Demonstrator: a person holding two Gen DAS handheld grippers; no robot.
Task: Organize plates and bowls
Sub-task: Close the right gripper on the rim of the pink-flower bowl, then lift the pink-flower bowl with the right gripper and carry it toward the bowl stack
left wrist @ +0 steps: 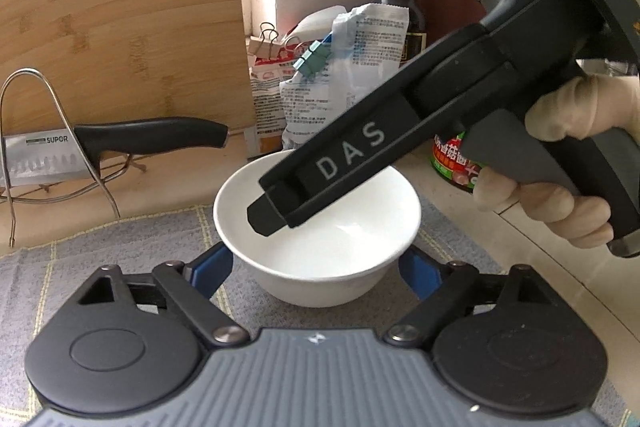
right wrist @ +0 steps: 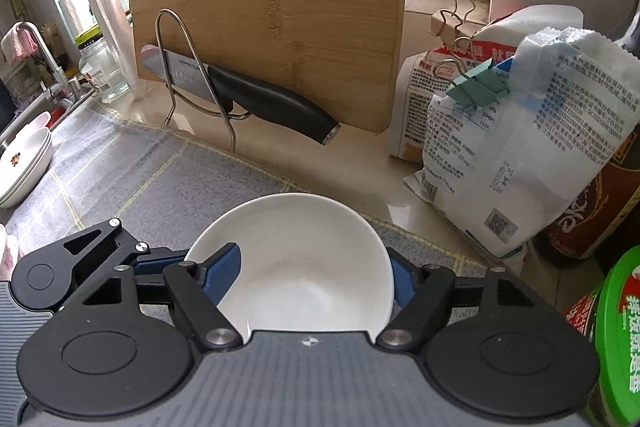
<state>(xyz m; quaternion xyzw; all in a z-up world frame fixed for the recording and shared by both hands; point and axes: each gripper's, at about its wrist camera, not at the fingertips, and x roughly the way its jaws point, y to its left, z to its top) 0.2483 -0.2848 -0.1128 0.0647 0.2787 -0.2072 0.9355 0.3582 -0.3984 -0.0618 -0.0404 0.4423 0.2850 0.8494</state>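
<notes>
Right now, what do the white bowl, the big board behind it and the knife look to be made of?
Bowl: probably glazed ceramic, plain glossy white with soft highlights. Board: bamboo or wood, matte, showing pale jointed strips and grain. Knife: shiny metal blade, likely steel, with a smooth black handle, perhaps plastic.

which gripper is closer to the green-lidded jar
Right. The right gripper, clamped on the white bowl, has the green-lidded jar just beside it; the left gripper sits across the bowl.

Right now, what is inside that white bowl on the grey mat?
Nothing loose: the white bowl looks empty. One blue finger of the right gripper reaches inside its rim. The bowl's near inner wall is hidden behind the gripper body.
</notes>
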